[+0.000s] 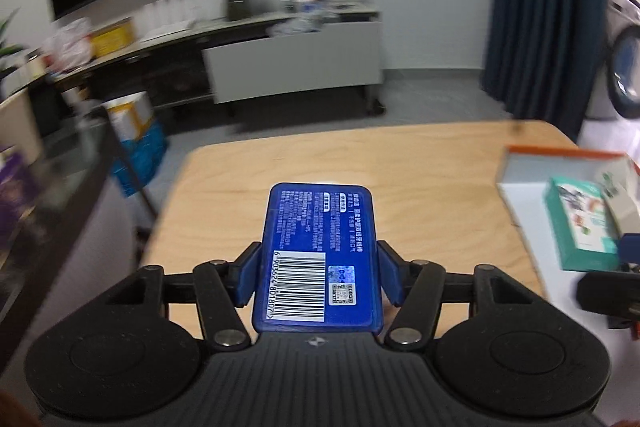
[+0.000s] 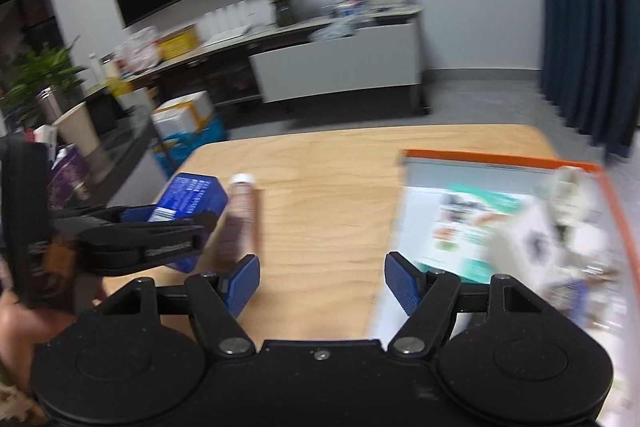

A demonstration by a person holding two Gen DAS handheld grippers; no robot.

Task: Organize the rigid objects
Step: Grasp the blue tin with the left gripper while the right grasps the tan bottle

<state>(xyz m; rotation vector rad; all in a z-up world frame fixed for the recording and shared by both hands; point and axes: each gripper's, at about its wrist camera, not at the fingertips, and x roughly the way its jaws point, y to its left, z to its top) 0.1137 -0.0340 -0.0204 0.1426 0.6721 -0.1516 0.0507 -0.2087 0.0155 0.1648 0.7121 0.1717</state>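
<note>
Left gripper (image 1: 318,277) clamps blue box (image 1: 318,255) by its long sides, above the tabletop (image 1: 420,163). Right gripper (image 2: 322,285) wide, empty, near the tray (image 2: 500,157), which already holds cartons. Brown tube (image 2: 238,217) lies beside the box. Risks: hold sits near the box's rear end, so it may pivot or slip; the two grippers may collide at the tray.
</note>
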